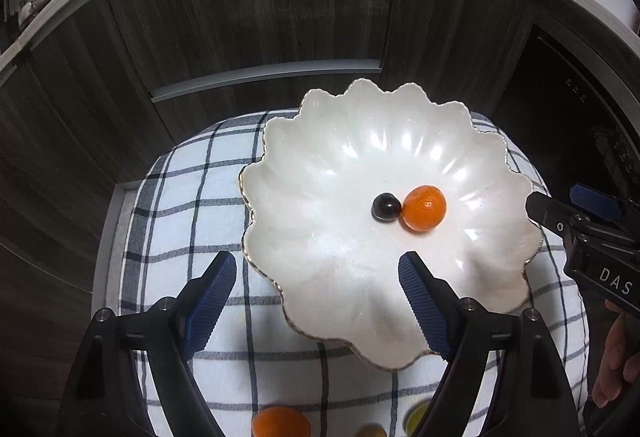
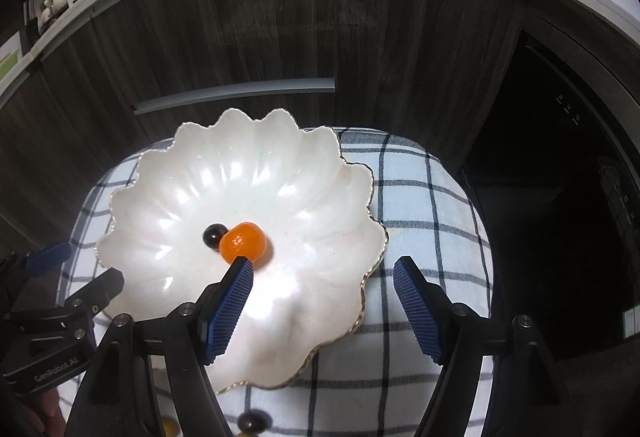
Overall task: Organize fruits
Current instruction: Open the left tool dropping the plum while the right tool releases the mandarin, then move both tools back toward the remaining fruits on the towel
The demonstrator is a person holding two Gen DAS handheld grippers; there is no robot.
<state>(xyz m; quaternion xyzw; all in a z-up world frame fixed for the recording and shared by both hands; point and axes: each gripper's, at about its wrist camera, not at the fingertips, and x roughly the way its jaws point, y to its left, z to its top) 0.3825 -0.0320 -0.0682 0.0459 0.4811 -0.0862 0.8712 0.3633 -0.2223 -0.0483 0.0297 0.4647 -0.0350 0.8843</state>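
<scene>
with the left gripper (image 1: 316, 301) and right gripper (image 2: 324, 301) both wide and empty above the scalloped white dish (image 1: 420, 109), where a mandarin (image 1: 424, 208) touches a dark grape (image 1: 386, 208), reach next for the near mandarin (image 1: 280, 423) on the checked cloth (image 1: 180, 197), closing gently.

Orange fruit (image 1: 281, 423) cut off below

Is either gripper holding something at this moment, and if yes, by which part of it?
Nothing is held. The left gripper and the right gripper are both open and empty, above the white bowl. The orange fruit and the dark fruit lie inside it.
</scene>
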